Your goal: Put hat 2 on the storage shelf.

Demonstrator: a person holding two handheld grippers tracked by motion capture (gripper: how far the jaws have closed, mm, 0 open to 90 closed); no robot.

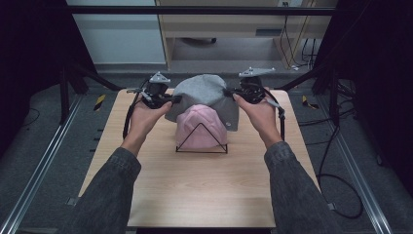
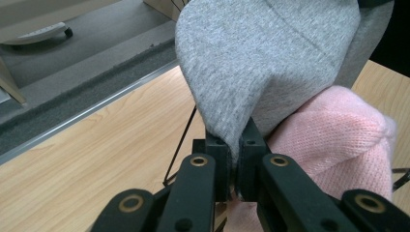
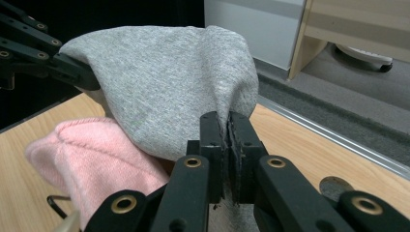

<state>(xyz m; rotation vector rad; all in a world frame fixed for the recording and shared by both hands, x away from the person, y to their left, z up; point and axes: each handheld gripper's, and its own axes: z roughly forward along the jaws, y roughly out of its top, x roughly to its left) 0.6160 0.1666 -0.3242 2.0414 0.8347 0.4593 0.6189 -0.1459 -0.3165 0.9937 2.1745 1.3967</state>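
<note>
**Grey beanie held over the pink one on the stand**

The grey beanie (image 1: pixel 207 97) hangs stretched between the two tools above the far middle of the wooden counter (image 1: pixel 195 190), its lower edge draped over the top and back of a pink knit beanie (image 1: pixel 199 127). The pink beanie sits on a black wire stand (image 1: pixel 201 146) whose triangular front frame rests on the counter.

The left tool (image 1: pixel 171 99) is clenched on the grey beanie's left edge — in the left gripper view its two black jaws stand pressed together with a fold of grey fabric pinched between them (image 2: pixel 232 159), the pink knit just beside them on the right. The right tool (image 1: pixel 229 91) is likewise clamped on the opposite edge; the right gripper view shows the jaws tight on the grey cloth (image 3: pixel 227 154), with the pink beanie lower left and the left tool's jaws gripping the far side of the hat at the upper left.

Both hands — the left hand (image 1: pixel 145 117) and the right hand (image 1: pixel 259 115) — hold the tools at about the same height, either side of the stand, with dark denim sleeves (image 1: pixel 109 195) coming in from the near edge.
</note>
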